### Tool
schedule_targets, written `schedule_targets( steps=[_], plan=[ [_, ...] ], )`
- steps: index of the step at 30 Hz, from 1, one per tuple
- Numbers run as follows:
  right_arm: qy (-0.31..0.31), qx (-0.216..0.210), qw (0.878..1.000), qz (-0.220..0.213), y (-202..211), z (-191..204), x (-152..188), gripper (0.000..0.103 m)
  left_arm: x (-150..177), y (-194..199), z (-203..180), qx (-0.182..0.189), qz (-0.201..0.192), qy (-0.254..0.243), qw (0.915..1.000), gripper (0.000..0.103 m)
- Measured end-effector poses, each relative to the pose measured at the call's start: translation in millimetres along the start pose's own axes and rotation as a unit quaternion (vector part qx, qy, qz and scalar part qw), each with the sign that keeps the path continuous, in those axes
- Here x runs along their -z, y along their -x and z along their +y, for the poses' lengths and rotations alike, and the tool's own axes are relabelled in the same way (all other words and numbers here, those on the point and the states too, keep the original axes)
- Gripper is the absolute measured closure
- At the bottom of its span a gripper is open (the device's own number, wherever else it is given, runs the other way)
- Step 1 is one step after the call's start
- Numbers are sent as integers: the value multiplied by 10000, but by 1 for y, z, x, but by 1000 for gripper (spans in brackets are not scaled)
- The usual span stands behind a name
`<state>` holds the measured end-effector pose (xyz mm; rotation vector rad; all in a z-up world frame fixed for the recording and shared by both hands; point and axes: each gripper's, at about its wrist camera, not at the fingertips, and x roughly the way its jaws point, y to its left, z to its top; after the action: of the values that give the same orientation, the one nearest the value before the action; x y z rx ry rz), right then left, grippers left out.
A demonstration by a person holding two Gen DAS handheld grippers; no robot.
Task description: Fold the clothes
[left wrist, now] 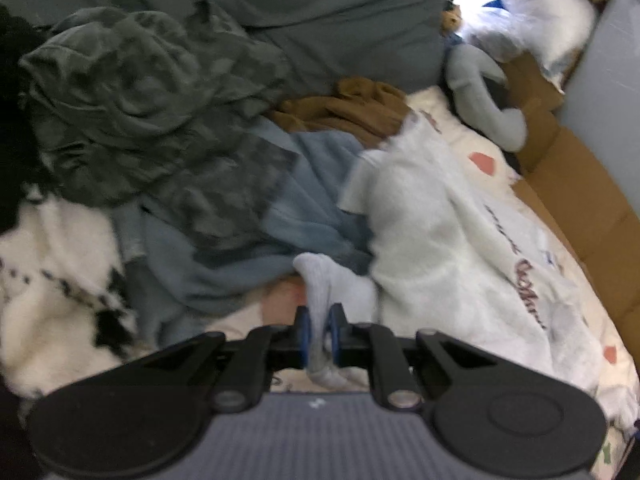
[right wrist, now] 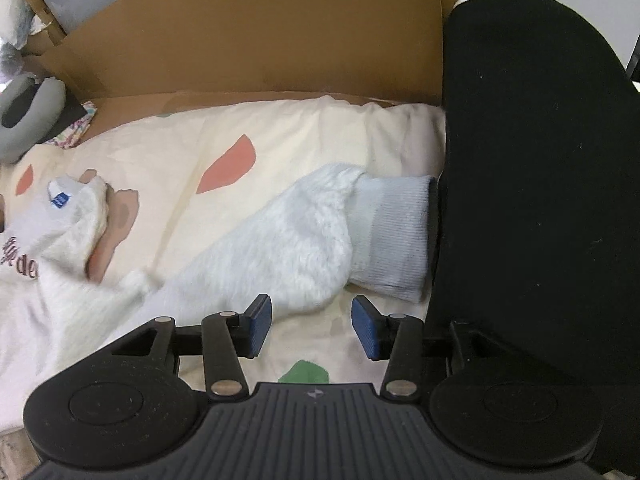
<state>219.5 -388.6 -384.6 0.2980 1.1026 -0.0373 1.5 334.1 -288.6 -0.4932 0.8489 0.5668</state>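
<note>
A white fleece sweatshirt (left wrist: 448,232) with dark red lettering lies spread on the bed. My left gripper (left wrist: 319,330) is shut on its pale blue ribbed cuff (left wrist: 320,284), pinched between the blue pads. In the right wrist view the other sleeve (right wrist: 280,248) lies across the sheet, its pale blue cuff (right wrist: 394,232) touching a black chair back (right wrist: 536,200). My right gripper (right wrist: 311,330) is open and empty, just short of the sleeve's lower edge. The collar with a blue tag (right wrist: 60,200) lies at the left.
A heap of clothes fills the left wrist view: a grey-green checked garment (left wrist: 140,100), a blue one (left wrist: 248,248), a brown one (left wrist: 352,108), a black-and-white one (left wrist: 52,280). A grey plush toy (left wrist: 484,92) and cardboard (right wrist: 260,32) border the patterned sheet (right wrist: 180,148).
</note>
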Motion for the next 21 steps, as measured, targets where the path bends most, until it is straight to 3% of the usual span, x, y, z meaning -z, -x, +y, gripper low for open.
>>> schedule_targets(
  steps=[1,10,16,21],
  plan=[
    [9,27,10000,-18,-2,1,0,52,-2,1,4,-78,-39,0,10000,96],
    [-517,560,9971,-29,-26,5,-4,49,-8,-7,14,-181,-16,-107,9998,96],
    [-1502,326,9875,338,-41,-1,8,47,-3,-9,17,-113,18,-54,9999,96],
    [-2025,203,9789,153,-56,-14,12,46,0,-7,19,-75,92,-29,9999,96]
  ],
)
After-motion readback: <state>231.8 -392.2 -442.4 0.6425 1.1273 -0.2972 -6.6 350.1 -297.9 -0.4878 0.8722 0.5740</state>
